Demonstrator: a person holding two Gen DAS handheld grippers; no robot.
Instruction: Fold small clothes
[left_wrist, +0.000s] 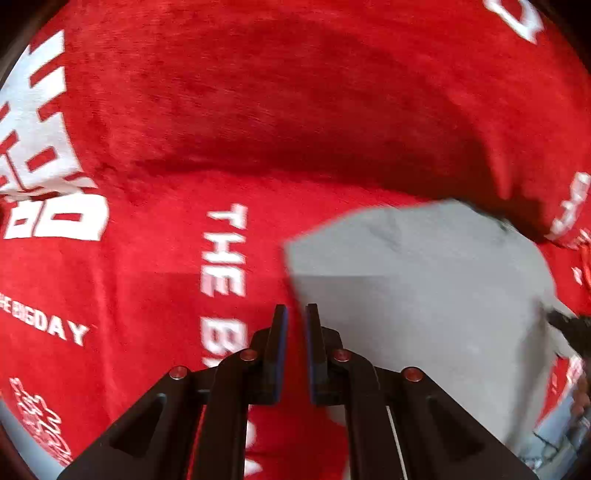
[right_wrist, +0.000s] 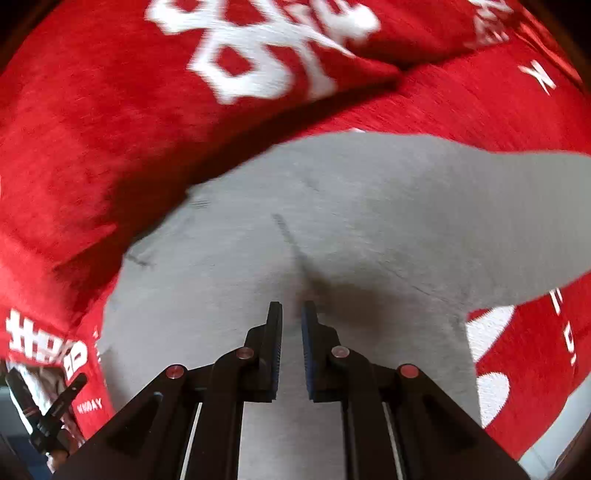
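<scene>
A small plain grey garment (left_wrist: 424, 277) lies on a red plush blanket (left_wrist: 240, 110) printed with white letters. In the left wrist view its left edge runs down to my left gripper (left_wrist: 295, 308), whose jaws stand nearly together and appear to pinch that edge. In the right wrist view the grey garment (right_wrist: 369, 203) fills the middle. A crease with a dark shadow rises to my right gripper (right_wrist: 291, 306), whose jaws are pinched on the cloth there. Both views are blurred.
A raised fold of the red blanket (right_wrist: 110, 122) overhangs the garment's far side. A dark piece of gear (left_wrist: 569, 325) shows at the right edge of the left wrist view. Another black piece of gear (right_wrist: 48, 406) sits at the lower left of the right wrist view.
</scene>
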